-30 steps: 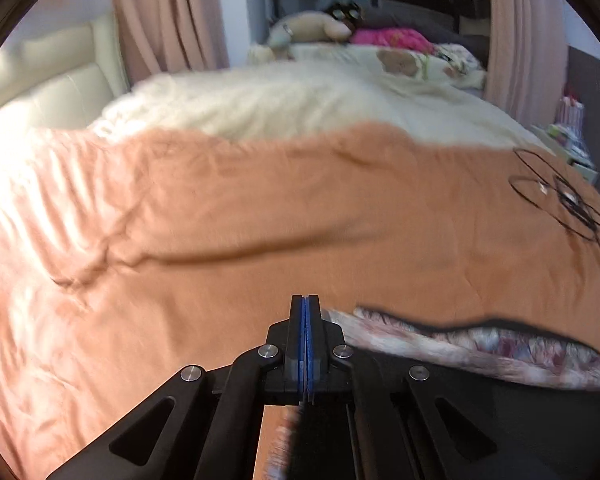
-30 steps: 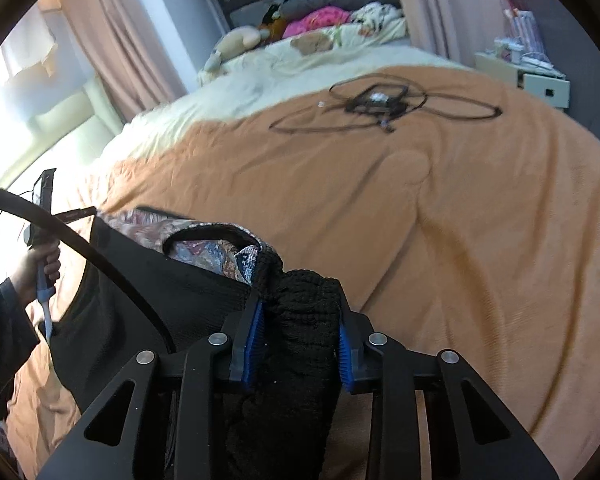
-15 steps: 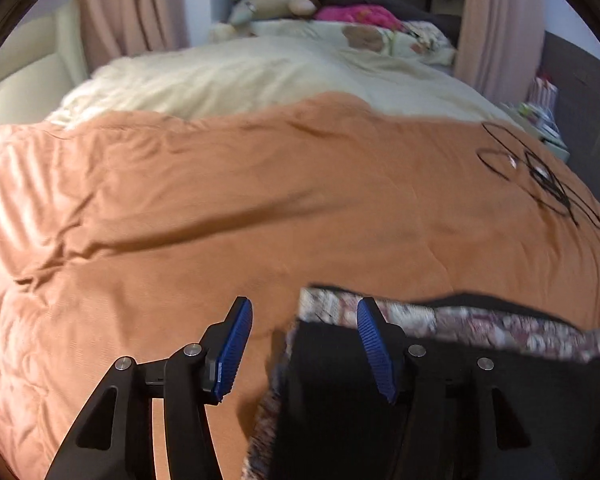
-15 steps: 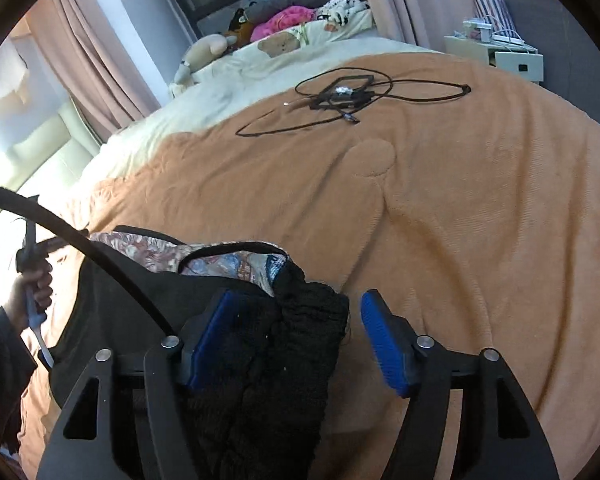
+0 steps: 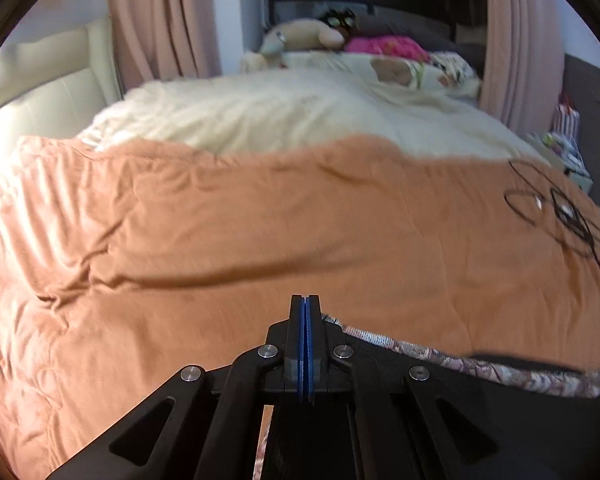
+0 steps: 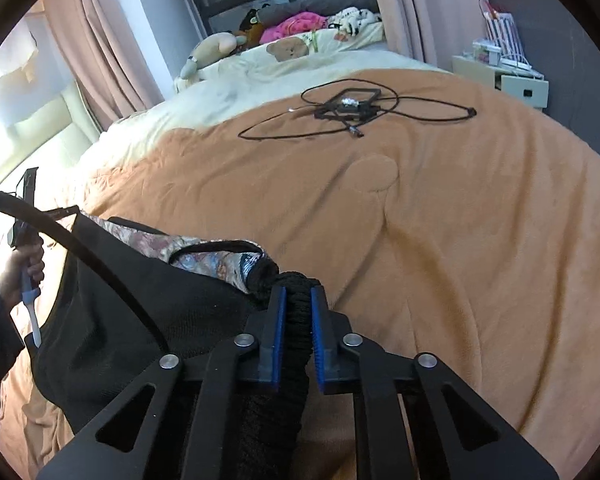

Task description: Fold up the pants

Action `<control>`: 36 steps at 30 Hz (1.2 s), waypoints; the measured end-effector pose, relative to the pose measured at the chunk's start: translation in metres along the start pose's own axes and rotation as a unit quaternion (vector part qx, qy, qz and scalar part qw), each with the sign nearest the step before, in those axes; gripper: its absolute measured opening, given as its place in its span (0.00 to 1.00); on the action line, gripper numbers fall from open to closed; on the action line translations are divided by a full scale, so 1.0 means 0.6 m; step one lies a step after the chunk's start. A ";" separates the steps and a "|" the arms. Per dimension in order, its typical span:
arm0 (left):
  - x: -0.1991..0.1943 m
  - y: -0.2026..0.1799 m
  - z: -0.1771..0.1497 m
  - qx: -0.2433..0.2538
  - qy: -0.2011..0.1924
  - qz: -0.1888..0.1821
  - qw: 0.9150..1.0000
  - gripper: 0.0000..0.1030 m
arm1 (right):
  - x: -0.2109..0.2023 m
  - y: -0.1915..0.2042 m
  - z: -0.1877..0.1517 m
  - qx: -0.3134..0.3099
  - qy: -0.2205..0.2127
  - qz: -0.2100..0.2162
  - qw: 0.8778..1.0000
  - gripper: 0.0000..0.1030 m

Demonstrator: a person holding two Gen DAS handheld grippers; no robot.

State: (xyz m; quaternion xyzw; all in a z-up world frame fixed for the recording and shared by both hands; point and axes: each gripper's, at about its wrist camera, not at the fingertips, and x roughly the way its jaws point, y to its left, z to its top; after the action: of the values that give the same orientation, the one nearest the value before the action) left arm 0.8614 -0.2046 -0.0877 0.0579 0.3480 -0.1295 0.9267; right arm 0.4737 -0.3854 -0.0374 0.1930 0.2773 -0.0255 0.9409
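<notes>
The black pants (image 6: 148, 320) with a floral lining (image 6: 220, 258) hang over the orange blanket (image 6: 460, 240). My right gripper (image 6: 298, 300) is shut on a bunched black edge of the pants. My left gripper (image 5: 305, 312) has its blue pads pressed together; the pants' floral-lined edge (image 5: 500, 372) runs from it to the right, so it seems shut on that edge. The left gripper also shows at the far left of the right wrist view (image 6: 28, 240), held in a hand.
A tangle of black cable (image 6: 352, 110) lies on the blanket beyond the pants. A cream duvet (image 5: 300, 120), soft toys (image 5: 308, 34) and pillows lie at the far end of the bed. A white nightstand (image 6: 516, 84) stands at the right. Pink curtains hang behind.
Half a second ago both grippers were open over the pants' edge. Both have closed on the fabric again and lifted it, as they held it a second ago.
</notes>
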 end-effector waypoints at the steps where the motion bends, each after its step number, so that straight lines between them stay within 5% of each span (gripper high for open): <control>1: 0.002 -0.003 0.005 -0.002 -0.002 0.000 1.000 0.00 | 0.000 0.004 -0.003 -0.004 -0.004 -0.005 1.000 0.07; 9: 0.067 -0.021 -0.016 0.021 0.067 0.026 0.997 0.03 | 0.048 0.014 -0.015 -0.004 0.024 -0.057 0.998 0.11; 11: 0.056 -0.016 -0.026 0.013 0.071 0.006 0.997 0.22 | 0.053 0.021 -0.011 0.006 0.040 -0.058 0.997 0.15; 12: 0.046 -0.010 -0.030 0.006 0.073 0.001 0.997 0.40 | 0.045 0.021 -0.012 0.011 0.037 -0.049 0.998 0.19; 14: 0.020 -0.003 -0.035 0.002 0.065 0.003 0.998 0.53 | 0.018 0.025 -0.018 0.011 0.021 -0.037 0.999 0.42; 15: 0.000 0.004 -0.036 0.001 0.060 0.005 0.998 0.54 | 0.008 0.025 -0.019 0.014 0.016 -0.036 0.999 0.58; 16: -0.010 0.006 -0.037 0.000 0.060 0.004 0.998 0.54 | -0.009 0.022 -0.022 0.019 0.006 -0.029 0.999 0.61; 36: -0.327 0.074 -0.139 -0.021 0.063 0.017 0.998 0.54 | -0.161 -0.044 -0.108 0.107 0.055 0.082 0.989 0.61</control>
State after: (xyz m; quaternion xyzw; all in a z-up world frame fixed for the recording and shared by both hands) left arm 0.6790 -0.1065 -0.0198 0.0521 0.4073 -0.1021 0.9061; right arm 0.3545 -0.3908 -0.0452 0.3158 0.3074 0.0329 0.8970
